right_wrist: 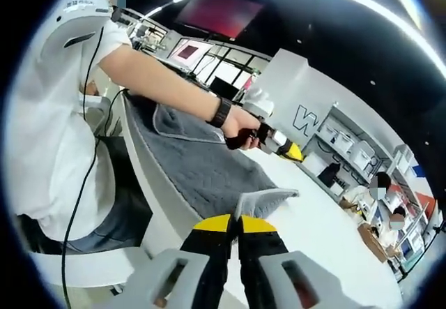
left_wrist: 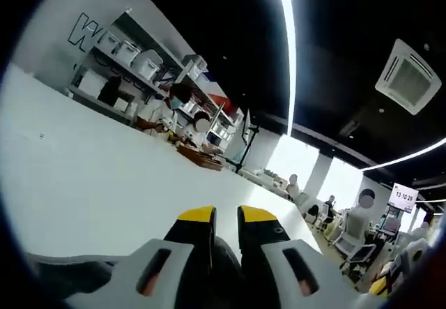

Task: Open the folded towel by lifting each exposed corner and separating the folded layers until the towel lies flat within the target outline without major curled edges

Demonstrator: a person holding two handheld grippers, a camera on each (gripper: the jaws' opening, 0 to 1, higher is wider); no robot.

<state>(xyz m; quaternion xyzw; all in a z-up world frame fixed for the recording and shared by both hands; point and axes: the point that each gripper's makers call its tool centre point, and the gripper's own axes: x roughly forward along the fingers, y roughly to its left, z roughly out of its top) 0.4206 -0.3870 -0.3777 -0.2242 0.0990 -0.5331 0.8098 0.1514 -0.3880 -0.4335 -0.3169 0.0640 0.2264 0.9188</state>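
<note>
right gripper (right_wrist: 235, 220): jaws clamped on towel (right_wrist: 202, 166) corner, lifted off table (right_wrist: 327, 243) | left gripper (left_wrist: 226, 215): jaws nearly together, nothing held, raised above table (left_wrist: 104, 176)

I see a dark ceiling (left_wrist: 230, 23) crossed by a long strip light (left_wrist: 287, 51), with a square air-conditioning vent (left_wrist: 408, 79) set into it. A white wall (left_wrist: 63, 16) carries large outlined lettering (partly cut off) above shelving (left_wrist: 139, 65) stacked with white bins. Bright windows (left_wrist: 296, 159) glow at the far end, beside office chairs (left_wrist: 352, 232). A wide white table (left_wrist: 90, 183) spreads beneath me.
</note>
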